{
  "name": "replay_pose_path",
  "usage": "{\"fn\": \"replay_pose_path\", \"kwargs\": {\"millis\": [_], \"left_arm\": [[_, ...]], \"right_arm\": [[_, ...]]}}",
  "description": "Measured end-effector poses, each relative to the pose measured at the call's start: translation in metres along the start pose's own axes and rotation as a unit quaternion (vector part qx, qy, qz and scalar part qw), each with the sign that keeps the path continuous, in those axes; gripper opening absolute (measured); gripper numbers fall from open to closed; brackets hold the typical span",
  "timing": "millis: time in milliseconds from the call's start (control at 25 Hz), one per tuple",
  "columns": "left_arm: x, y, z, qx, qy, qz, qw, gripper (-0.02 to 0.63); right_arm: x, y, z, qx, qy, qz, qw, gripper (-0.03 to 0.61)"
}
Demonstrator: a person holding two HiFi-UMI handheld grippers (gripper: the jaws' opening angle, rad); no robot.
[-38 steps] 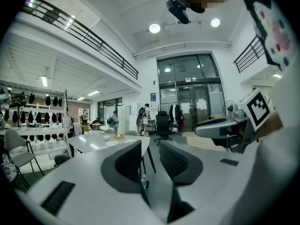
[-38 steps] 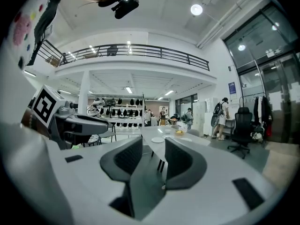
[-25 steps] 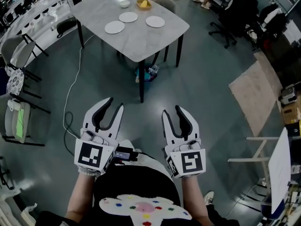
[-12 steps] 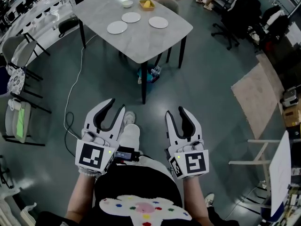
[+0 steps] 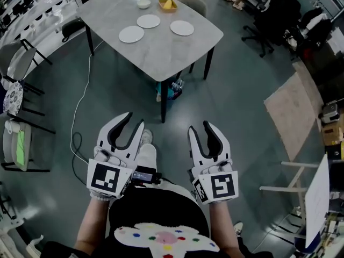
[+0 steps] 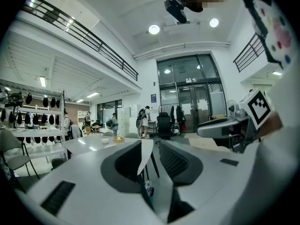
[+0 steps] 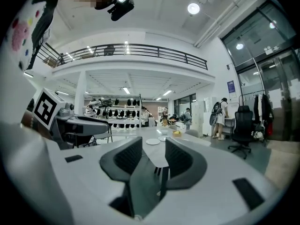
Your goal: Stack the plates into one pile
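Jaws parted and empty, the left gripper and the right gripper are held side by side in front of a person in a black top. Each gripper view looks through its own gap, left and right, at open floor. Each tool carries one cube faced with a black-and-white square marker, on the left and on the right. A blue sign by the glass doors is too small to read.

Bare grey floor lies ahead, and the marble-topped table stands well apart from both tools, its near corner pointing toward them. Three white plates lie singly on its top, none touching another: the left plate, the middle plate and the right plate. Toward the far edge sit one white bowl and one yellow dish holding what may be fruit.

A teal object sits under the table. One pale cable runs across the floor at left, and one tan mat lies at right. A black office chair stands beyond the table's right edge.
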State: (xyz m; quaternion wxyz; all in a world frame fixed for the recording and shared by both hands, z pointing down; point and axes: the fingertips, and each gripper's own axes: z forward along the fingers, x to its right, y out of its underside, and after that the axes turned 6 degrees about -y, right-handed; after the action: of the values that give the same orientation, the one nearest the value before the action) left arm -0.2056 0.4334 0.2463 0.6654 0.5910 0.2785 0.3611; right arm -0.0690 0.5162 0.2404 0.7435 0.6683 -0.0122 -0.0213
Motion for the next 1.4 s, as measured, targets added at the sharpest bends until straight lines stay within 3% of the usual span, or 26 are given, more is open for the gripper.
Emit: {"fn": "replay_pose_path", "kwargs": {"millis": [840, 1400], "left_arm": [[-0.129, -0.031, 0.184, 0.015, 0.025, -0.025, 0.9992, 0.117], [-0.190, -0.029, 0.251, 0.007, 0.039, -0.037, 0.9985, 0.110]], "right_arm": [[0.076, -0.027, 0.208, -0.028, 0.009, -0.013, 0.999, 0.137], [0.095, -0.035, 0.298, -0.037, 0.017, -0.017, 0.999, 0.137]]}}
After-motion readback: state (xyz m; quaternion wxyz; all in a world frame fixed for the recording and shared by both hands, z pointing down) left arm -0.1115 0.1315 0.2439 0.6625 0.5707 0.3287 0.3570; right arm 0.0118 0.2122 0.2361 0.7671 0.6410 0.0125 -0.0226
